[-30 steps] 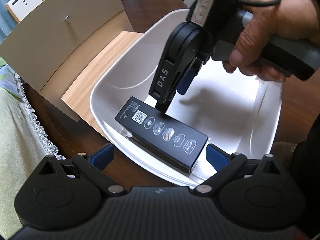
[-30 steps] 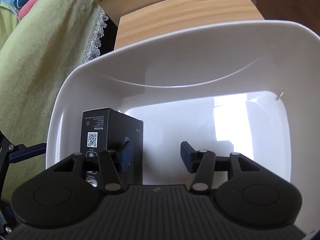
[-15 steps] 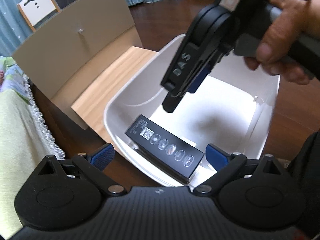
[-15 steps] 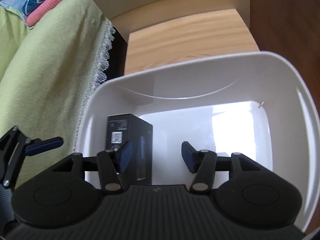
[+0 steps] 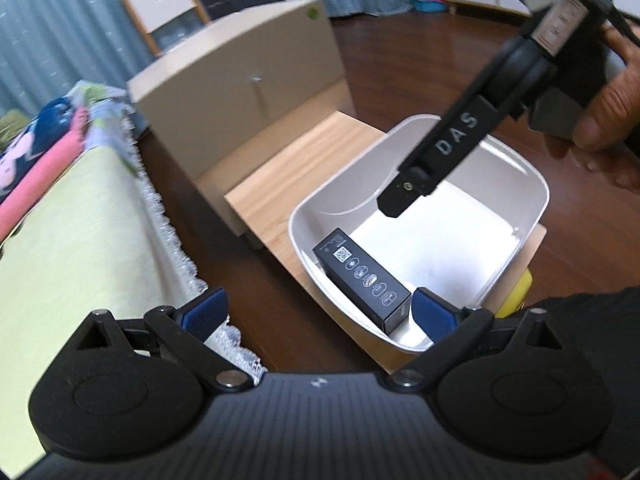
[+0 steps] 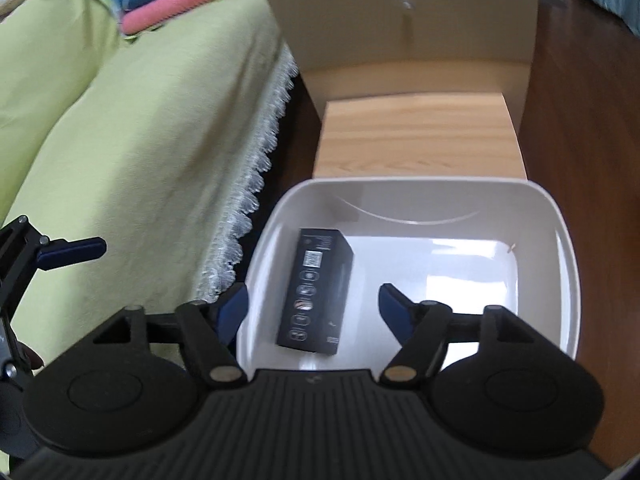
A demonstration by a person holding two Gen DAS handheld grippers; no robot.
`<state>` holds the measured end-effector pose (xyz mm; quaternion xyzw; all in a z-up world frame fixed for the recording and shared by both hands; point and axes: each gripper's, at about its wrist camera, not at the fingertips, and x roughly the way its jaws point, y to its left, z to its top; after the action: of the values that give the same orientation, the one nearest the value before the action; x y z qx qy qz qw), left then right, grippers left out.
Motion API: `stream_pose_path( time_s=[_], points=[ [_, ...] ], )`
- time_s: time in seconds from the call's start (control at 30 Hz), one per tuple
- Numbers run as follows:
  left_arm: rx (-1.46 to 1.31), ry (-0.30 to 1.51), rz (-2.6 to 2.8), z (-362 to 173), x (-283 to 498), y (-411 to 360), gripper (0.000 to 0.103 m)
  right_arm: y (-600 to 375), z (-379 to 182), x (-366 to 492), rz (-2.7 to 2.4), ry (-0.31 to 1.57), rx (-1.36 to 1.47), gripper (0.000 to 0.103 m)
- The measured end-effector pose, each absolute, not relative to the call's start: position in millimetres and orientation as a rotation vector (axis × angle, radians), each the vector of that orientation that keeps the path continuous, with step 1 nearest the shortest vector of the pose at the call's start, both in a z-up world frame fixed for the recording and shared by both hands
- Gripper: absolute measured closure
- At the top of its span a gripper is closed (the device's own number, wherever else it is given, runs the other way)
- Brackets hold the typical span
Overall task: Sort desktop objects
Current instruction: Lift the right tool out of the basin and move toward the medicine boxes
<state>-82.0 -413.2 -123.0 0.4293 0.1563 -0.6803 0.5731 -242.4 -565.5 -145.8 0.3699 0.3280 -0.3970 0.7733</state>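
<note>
A black box [image 5: 362, 280] printed with a QR code and icons lies flat along the left wall of a white plastic bin [image 5: 536, 188]. My left gripper [image 5: 320, 312] hangs open above the bin's near left corner with nothing between its fingers. My right gripper [image 5: 402, 198], held by a hand [image 5: 600, 120], hovers above the bin's middle. Looking down from the right wrist, the right gripper [image 6: 314, 304] is open and empty well above the black box [image 6: 316, 292] and the bin [image 6: 560, 220]. One left gripper finger [image 6: 72, 250] shows at the left edge.
The bin rests on a small light-wood table [image 6: 416, 140] with an upright beige panel [image 6: 400, 20] behind it. A green cover with a lace edge [image 6: 120, 140] lies to the left. A yellow object [image 5: 516, 292] peeks out beside the bin. Dark wood floor surrounds everything.
Both grippers have lifted up and back from the bin. The right gripper's fingers have spread wider. The black box stays lying in the bin.
</note>
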Motion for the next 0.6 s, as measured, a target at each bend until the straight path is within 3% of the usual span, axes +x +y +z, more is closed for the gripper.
stream_pose_path(
  time_s=[0.2, 0.6],
  points=[
    [0.935, 0.376, -1.539, -93.7, -84.7, -385.3, 0.001, -544.9, -116.2, -250.2, -0.854, 0.688, 0.744, 0.016],
    [0.835, 0.437, -1.475, -65.0, -84.1, -355.9, 0.000, -526.2, -96.1, -270.4, -0.861, 0.686, 0.720, 0.004]
  ],
)
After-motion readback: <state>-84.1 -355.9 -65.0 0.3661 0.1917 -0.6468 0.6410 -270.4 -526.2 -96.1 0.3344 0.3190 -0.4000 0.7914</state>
